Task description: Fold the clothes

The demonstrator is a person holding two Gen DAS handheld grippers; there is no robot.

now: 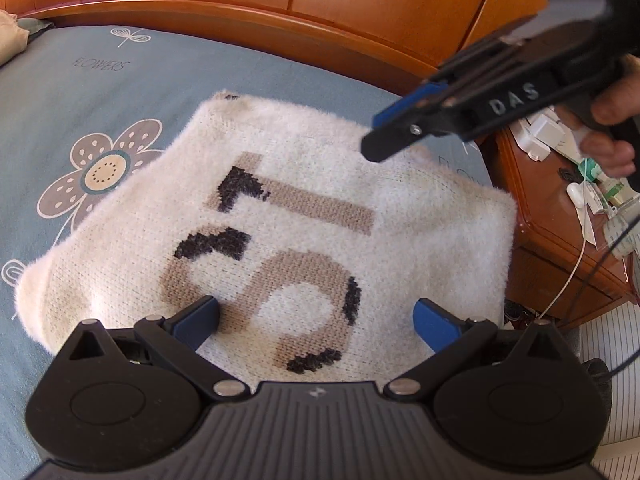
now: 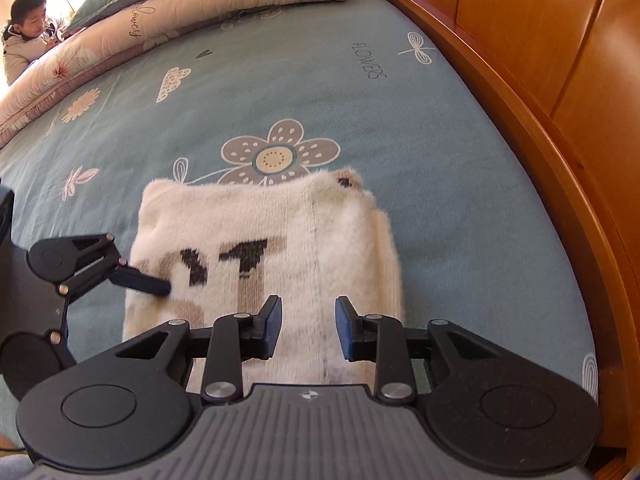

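Lying on the blue flowered bedsheet (image 2: 280,92), the white fluffy sweater (image 1: 312,208) is already a compact rectangle, with a knitted number in beige and black facing up; one long side shows a doubled layer, where a fuzzy flap is turned over the body, so I judge that at least one fold is made; whether more folds are wanted, this moment does not settle.

The left gripper (image 1: 316,320) hovers low over the near edge of the sweater, its blue fingers spread wide apart with nothing between them; it seems placed so to press or to take that edge. The right gripper (image 2: 308,330) stands over the folded strip on the other side, its fingers parted by a moderate gap and holding nothing; the cloth only lies under them. A hand (image 1: 612,128) holds the right tool from the side of the nightstand.

For the edges: the sweater sits near the corner of the bed, its right side close to the mattress edge, and beyond it is the wooden nightstand (image 1: 560,240) with small things and a cable; the wooden headboard (image 2: 540,80) runs along the far side, so there is little room there. Toward the folded quilt (image 2: 120,40) the sheet is open and wide; a person sits beyond it, well apart.
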